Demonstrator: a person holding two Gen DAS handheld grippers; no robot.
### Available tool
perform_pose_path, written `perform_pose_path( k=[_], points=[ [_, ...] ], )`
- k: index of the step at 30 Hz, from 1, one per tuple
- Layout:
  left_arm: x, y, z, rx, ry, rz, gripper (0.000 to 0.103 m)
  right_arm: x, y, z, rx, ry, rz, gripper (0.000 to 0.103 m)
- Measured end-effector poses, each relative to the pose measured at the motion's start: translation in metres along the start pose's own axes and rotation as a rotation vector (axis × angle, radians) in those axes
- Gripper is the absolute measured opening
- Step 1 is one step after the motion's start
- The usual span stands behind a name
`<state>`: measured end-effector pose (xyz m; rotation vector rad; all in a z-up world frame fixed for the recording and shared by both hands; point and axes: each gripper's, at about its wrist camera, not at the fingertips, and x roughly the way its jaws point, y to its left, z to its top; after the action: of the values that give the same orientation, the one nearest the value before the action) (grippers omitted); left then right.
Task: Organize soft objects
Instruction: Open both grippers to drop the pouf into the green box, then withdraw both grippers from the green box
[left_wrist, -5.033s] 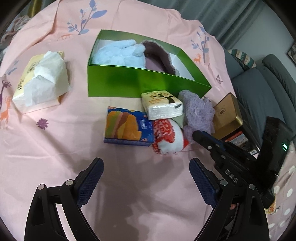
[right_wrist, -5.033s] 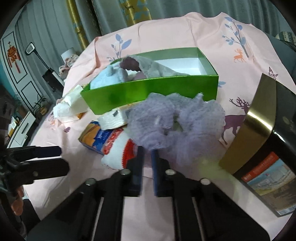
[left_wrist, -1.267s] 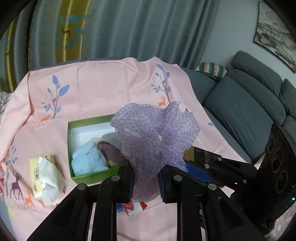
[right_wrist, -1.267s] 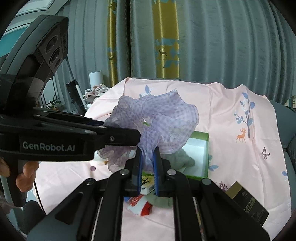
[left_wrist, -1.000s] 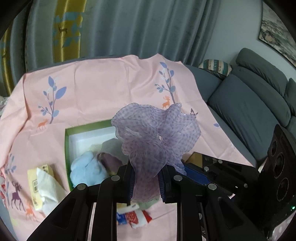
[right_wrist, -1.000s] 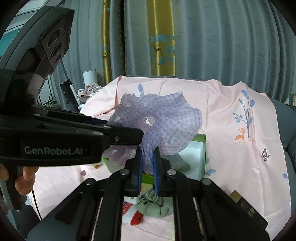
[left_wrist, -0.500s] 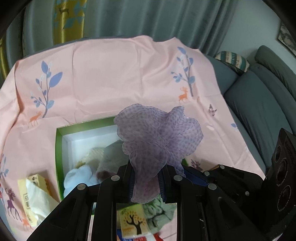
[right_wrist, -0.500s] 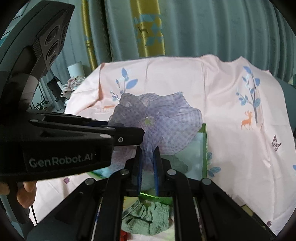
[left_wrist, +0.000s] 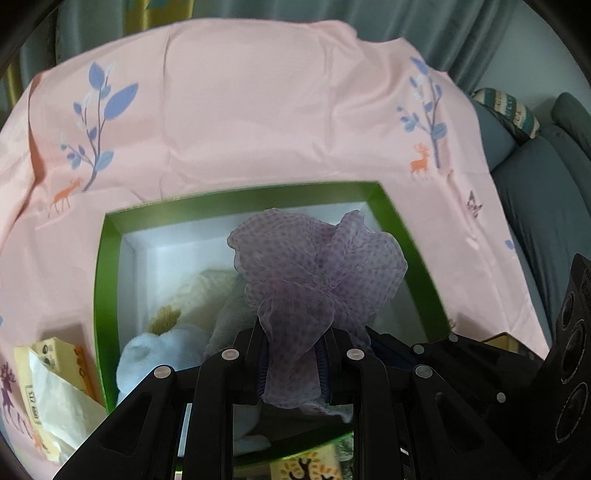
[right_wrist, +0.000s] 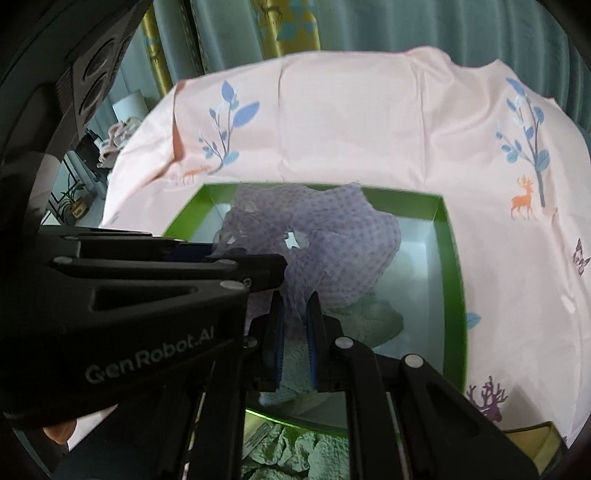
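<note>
Both grippers, left (left_wrist: 291, 360) & right (right_wrist: 294, 325), clamp lilac mesh scrunchie (left_wrist: 317, 273) over green box (left_wrist: 107, 280), hiding most contents.

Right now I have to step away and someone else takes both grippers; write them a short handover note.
Left gripper: shut on the purple scrunchie. Right gripper: also shut on the same scrunchie, so both hold it.
The scrunchie hangs over the green box, above its open white floor, not yet laid down.
Done: a blue plush, a cream cloth and a grey-purple soft piece are in the box.
Left: lower the scrunchie into the box and open both grippers. A green cloth lies outside the near wall, along with a tissue pack; those likely come next.
</note>
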<state>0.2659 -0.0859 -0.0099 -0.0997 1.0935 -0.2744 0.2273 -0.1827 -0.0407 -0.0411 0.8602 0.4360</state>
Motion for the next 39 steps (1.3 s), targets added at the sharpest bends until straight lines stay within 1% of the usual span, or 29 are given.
perform_pose_path(
  k=[5, 8, 10, 11, 12, 14, 16, 17, 18, 19, 20, 21, 24, 26, 27, 29, 30, 31, 33, 39],
  points=[
    [0.012, 0.008, -0.003, -0.022, 0.027, -0.004, 0.022, 0.009, -0.002, -0.002, 0.002, 0.038, -0.003, 0.017],
    [0.017, 0.012, -0.005, -0.036, 0.043, -0.002, 0.022, 0.012, -0.003, -0.004, 0.003, 0.051, -0.009, 0.023],
    [0.018, 0.014, -0.005, -0.05, 0.052, -0.007, 0.022, 0.011, -0.005, -0.005, 0.01, 0.051, -0.013, 0.03],
    [0.018, 0.015, -0.005, -0.056, 0.056, -0.009, 0.024, 0.01, -0.006, -0.005, 0.015, 0.05, -0.015, 0.035],
    [0.018, 0.015, -0.006, -0.06, 0.059, -0.008, 0.031, 0.008, -0.006, -0.005, 0.022, 0.047, -0.017, 0.042],
    [0.015, 0.015, -0.007, -0.063, 0.059, -0.016, 0.037, 0.002, -0.008, -0.007, 0.032, 0.039, -0.031, 0.048],
    [0.008, 0.011, -0.008, -0.056, 0.043, -0.003, 0.046, -0.006, -0.01, -0.009, 0.042, 0.03, -0.034, 0.05],
    [0.004, 0.01, -0.008, -0.051, 0.033, 0.002, 0.06, -0.009, -0.01, -0.01, 0.043, 0.022, -0.033, 0.05],
    [-0.002, 0.008, -0.008, -0.046, 0.017, -0.005, 0.071, -0.014, -0.01, -0.011, 0.042, 0.013, -0.035, 0.052],
    [-0.007, 0.006, -0.008, -0.044, 0.004, -0.014, 0.074, -0.022, -0.01, -0.012, 0.041, -0.002, -0.042, 0.053],
    [-0.013, 0.005, -0.008, -0.041, -0.01, -0.014, 0.081, -0.027, -0.009, -0.014, 0.042, -0.013, -0.046, 0.057],
    [-0.019, 0.003, -0.009, -0.034, -0.027, -0.005, 0.083, -0.033, -0.009, -0.015, 0.043, -0.023, -0.05, 0.06],
    [-0.038, 0.0, -0.013, -0.009, -0.066, 0.024, 0.083, -0.053, -0.007, -0.019, 0.053, -0.057, -0.07, 0.068],
    [-0.048, 0.0, -0.017, -0.006, -0.082, 0.032, 0.083, -0.066, -0.005, -0.022, 0.057, -0.074, -0.083, 0.071],
    [-0.055, 0.0, -0.02, -0.008, -0.092, 0.037, 0.084, -0.072, -0.004, -0.024, 0.057, -0.08, -0.088, 0.077],
    [-0.066, 0.001, -0.027, -0.011, -0.106, 0.037, 0.086, -0.085, -0.001, -0.028, 0.057, -0.099, -0.094, 0.084],
    [-0.071, 0.001, -0.03, -0.012, -0.114, 0.041, 0.09, -0.091, 0.001, -0.03, 0.056, -0.108, -0.094, 0.084],
    [-0.076, 0.001, -0.034, -0.01, -0.118, 0.048, 0.091, -0.097, 0.003, -0.031, 0.056, -0.115, -0.095, 0.085],
    [-0.084, 0.0, -0.043, -0.008, -0.127, 0.052, 0.091, -0.11, 0.007, -0.036, 0.059, -0.134, -0.104, 0.089],
    [-0.108, -0.004, -0.076, 0.015, -0.133, 0.078, 0.091, -0.143, 0.021, -0.055, 0.048, -0.17, -0.116, 0.095]
  ],
)
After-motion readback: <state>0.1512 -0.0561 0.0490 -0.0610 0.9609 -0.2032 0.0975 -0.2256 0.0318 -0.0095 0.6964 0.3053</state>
